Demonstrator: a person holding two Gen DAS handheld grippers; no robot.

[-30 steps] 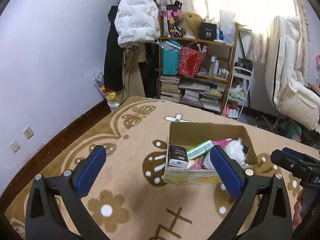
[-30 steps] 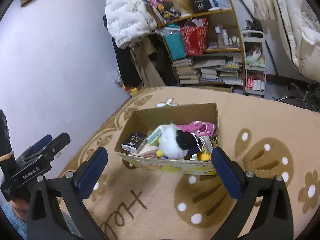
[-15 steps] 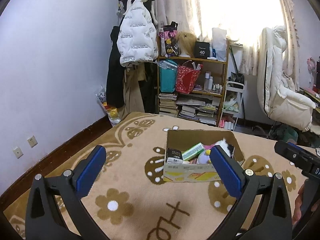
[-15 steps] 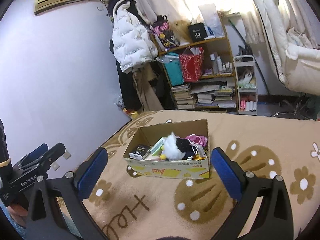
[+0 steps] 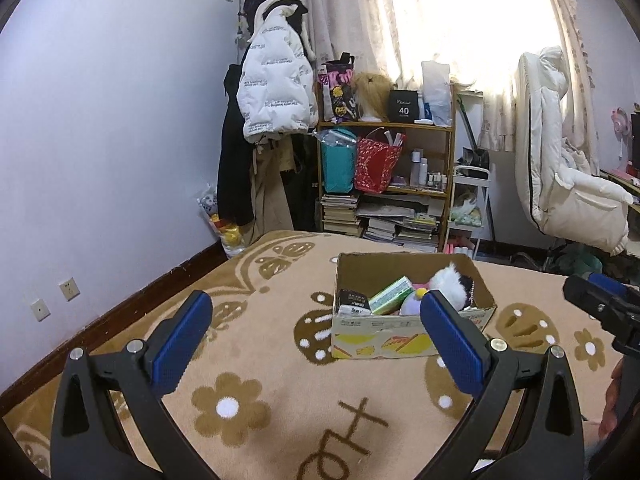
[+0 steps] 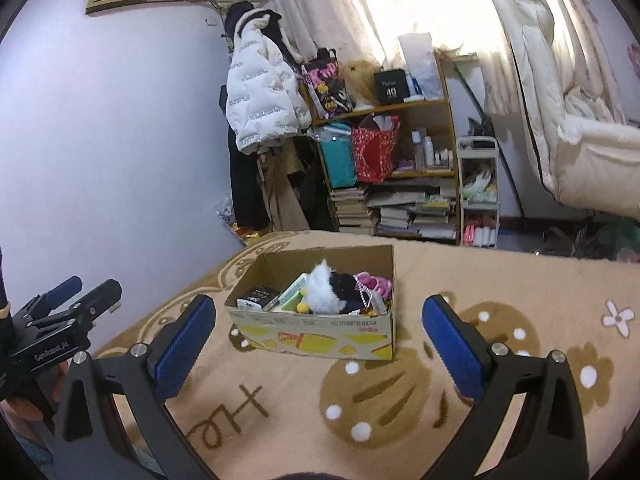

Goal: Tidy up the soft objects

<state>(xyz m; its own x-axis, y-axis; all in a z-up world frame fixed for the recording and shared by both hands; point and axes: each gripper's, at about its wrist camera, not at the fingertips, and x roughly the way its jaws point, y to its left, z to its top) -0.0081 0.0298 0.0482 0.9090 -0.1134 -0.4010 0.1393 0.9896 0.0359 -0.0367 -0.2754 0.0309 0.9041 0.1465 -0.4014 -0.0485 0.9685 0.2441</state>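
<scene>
An open cardboard box point(image 5: 400, 336) point(image 6: 320, 330) sits on the tan flower-patterned blanket point(image 5: 260, 380). In it lie a white and black plush toy point(image 5: 450, 280) point(image 6: 330, 290), a black pack point(image 5: 352, 300) point(image 6: 258, 297), a green pack point(image 5: 390, 290), a purple soft toy point(image 5: 412, 306) and pink items point(image 6: 374, 282). My left gripper point(image 5: 316, 340) is open and empty, held well short of the box. My right gripper point(image 6: 318, 344) is open and empty, also short of the box. Each gripper shows at the edge of the other's view.
A bookshelf point(image 5: 384, 184) with bags, bottles and stacked books stands against the far wall, with a white jacket point(image 5: 276, 92) hanging to its left. A white padded chair point(image 5: 560, 184) stands at the right. The left wall point(image 5: 100, 140) runs along the blanket's edge.
Both grippers have pulled back and tilted up from the box, so it looks smaller and farther. Both stay open and empty. The box contents have not moved.
</scene>
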